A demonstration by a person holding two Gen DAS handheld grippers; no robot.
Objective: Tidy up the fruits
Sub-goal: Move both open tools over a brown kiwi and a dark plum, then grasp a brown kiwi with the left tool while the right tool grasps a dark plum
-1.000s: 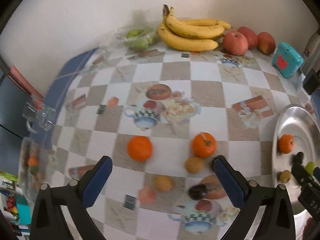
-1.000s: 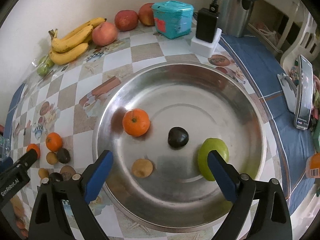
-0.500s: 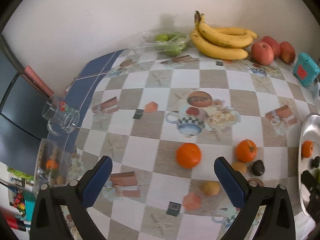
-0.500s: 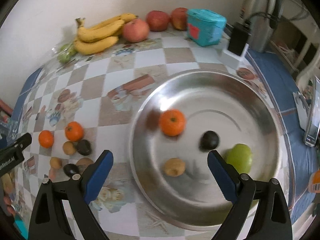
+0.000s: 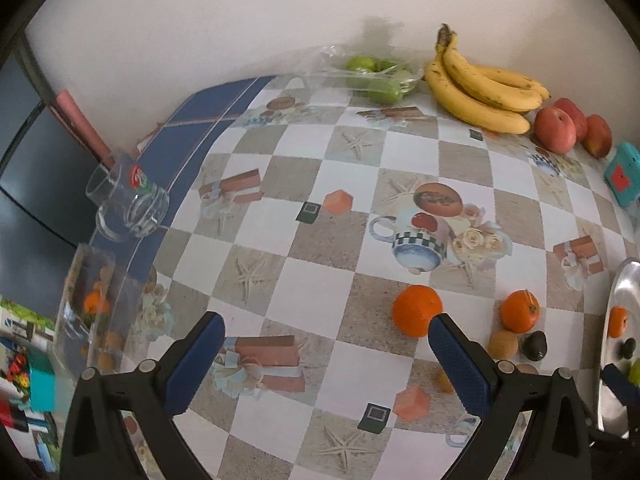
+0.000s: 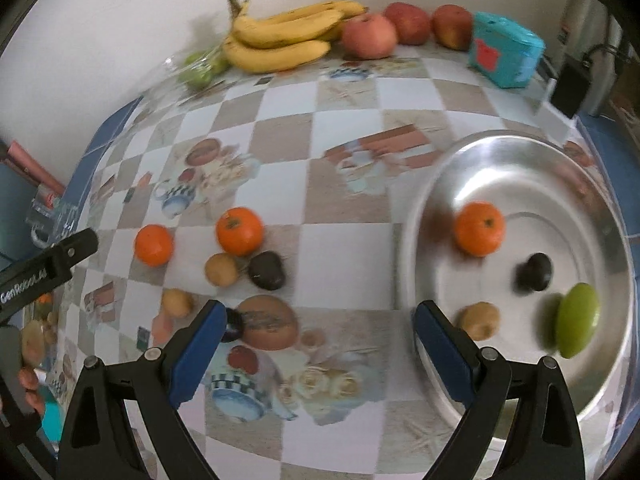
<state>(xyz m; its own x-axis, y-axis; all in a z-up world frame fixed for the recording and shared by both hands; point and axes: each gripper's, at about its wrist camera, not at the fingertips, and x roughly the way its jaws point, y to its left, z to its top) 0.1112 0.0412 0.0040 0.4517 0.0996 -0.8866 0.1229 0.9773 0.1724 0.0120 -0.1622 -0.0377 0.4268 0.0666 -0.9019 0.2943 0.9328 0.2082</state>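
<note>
Both grippers are open with nothing between the fingers. My right gripper point(image 6: 320, 354) hovers over the tablecloth at the left rim of the steel plate point(image 6: 520, 168). The plate holds an orange point(image 6: 479, 228), a dark fruit point(image 6: 534, 272), a green fruit point(image 6: 578, 320) and a brown fruit point(image 6: 478, 320). Loose to its left lie two oranges point(image 6: 239, 231) point(image 6: 154, 245), a brown fruit point(image 6: 221, 269), a dark avocado point(image 6: 267, 270) and a small brown fruit point(image 6: 176, 303). My left gripper point(image 5: 326, 360) hangs left of the nearest orange point(image 5: 417, 310).
Bananas point(image 6: 280, 40), red apples point(image 6: 368, 36) and bagged green fruit point(image 5: 376, 76) line the back wall. A teal box point(image 6: 504, 54) and a black charger point(image 6: 568, 88) stand at the back right. A glass mug point(image 5: 128, 204) sits at the table's left edge.
My right gripper has swung left, off the plate's middle and over its left rim. My left gripper has shifted left, so the loose fruits now sit to its right.
</note>
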